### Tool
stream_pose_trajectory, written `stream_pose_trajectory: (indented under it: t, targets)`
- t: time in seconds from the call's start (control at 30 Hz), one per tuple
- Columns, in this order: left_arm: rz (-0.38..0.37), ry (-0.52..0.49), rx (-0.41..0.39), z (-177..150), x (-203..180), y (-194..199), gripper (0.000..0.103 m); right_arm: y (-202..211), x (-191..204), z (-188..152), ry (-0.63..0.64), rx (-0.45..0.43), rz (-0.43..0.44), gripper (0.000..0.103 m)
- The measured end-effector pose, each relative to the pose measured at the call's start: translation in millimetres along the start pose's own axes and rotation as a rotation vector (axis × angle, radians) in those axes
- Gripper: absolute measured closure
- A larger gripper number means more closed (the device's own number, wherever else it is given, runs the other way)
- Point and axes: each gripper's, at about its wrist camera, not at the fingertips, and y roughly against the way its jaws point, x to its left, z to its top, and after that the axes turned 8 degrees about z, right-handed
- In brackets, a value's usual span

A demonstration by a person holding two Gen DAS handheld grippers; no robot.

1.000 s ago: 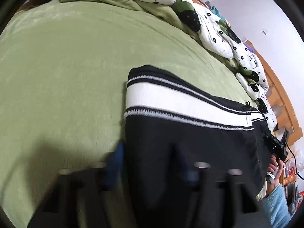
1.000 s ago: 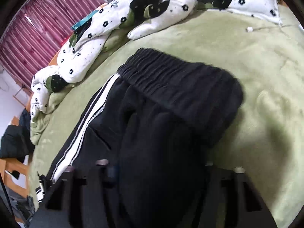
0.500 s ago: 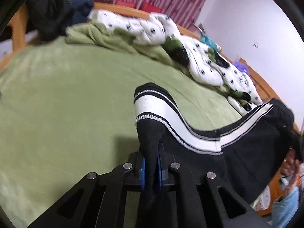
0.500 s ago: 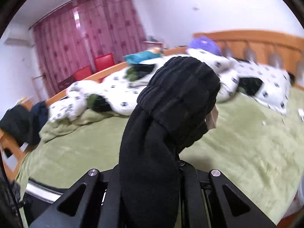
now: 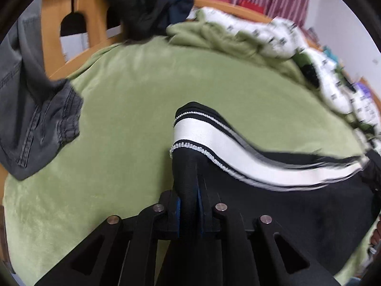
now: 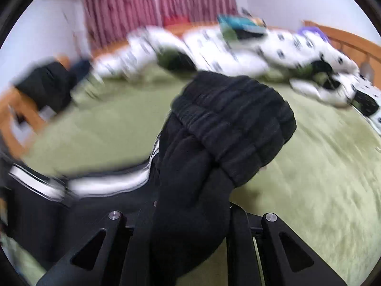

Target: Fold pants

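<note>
Black pants with a wide white side stripe [image 5: 214,143] hang lifted above a green bed [image 5: 119,107]. My left gripper [image 5: 189,197] is shut on the leg-hem end of the pants, and the stripe runs off to the right. My right gripper [image 6: 190,209] is shut on the ribbed elastic waistband end [image 6: 233,124], which bunches over the fingers and hides them. The white stripe shows in the right wrist view [image 6: 107,181] at the lower left. The pants stretch between the two grippers.
Grey jeans [image 5: 31,109] lie on the bed's left edge by a wooden bed frame [image 5: 71,23]. A white dotted duvet [image 6: 214,54] and a green blanket [image 5: 214,35] are piled along the far side. Dark clothes [image 5: 142,4] hang on the frame.
Both grippers closed on the pants and lifted them off the bed. Both views have since swung left, bringing the grey jeans and bed frame into the left wrist view.
</note>
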Motion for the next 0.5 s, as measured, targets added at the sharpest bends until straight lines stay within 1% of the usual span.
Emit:
stream_pose_trajectory:
  t: [0.03,0.07,0.1,0.13,0.17,0.2,0.23,0.27,0.3,0.33,0.37,0.43,0.47,0.5]
  targets:
    - [0.02,-0.009,0.008,-3,2,-6,0.084,-8,-11,-5,-0.028,0.019,0.014,0.086]
    - [0.044,-0.015,0.017,-4,2,-11,0.078,-13,-23,-10,-0.068,0.043,0.045,0.085]
    - [0.063,-0.014,0.025,-5,4,-12,0.077,-18,-35,-14,-0.105,0.074,0.09,0.082]
    - [0.08,-0.01,0.026,-6,9,-12,0.078,-20,-42,-16,-0.119,0.104,0.122,0.081]
    - [0.094,-0.007,0.025,-8,12,-10,0.078,-20,-46,-18,-0.124,0.128,0.14,0.079]
    - [0.1,0.0,0.024,-10,13,-6,0.077,-17,-48,-21,-0.133,0.146,0.15,0.075]
    - [0.095,0.01,0.025,-12,15,-2,0.074,-12,-50,-25,-0.144,0.165,0.146,0.069]
    - [0.078,0.023,0.021,-15,16,5,0.067,-9,-51,-29,-0.147,0.178,0.134,0.067]
    - [0.065,0.025,0.016,-18,16,11,0.063,-2,-53,-33,-0.145,0.193,0.12,0.065]
    - [0.048,0.023,0.003,-22,15,19,0.062,5,-54,-36,-0.14,0.192,0.109,0.065]
    - [0.039,0.019,-0.009,-27,13,26,0.062,16,-55,-38,-0.134,0.178,0.091,0.064]
    - [0.025,0.001,-0.033,-37,6,40,0.058,41,-50,-43,-0.079,0.128,0.016,0.064]
    - [0.02,-0.011,-0.041,-43,3,46,0.051,50,-48,-45,-0.056,0.1,-0.008,0.064]
    - [0.016,-0.018,-0.047,-50,0,49,0.048,62,-44,-46,-0.035,0.052,-0.036,0.064]
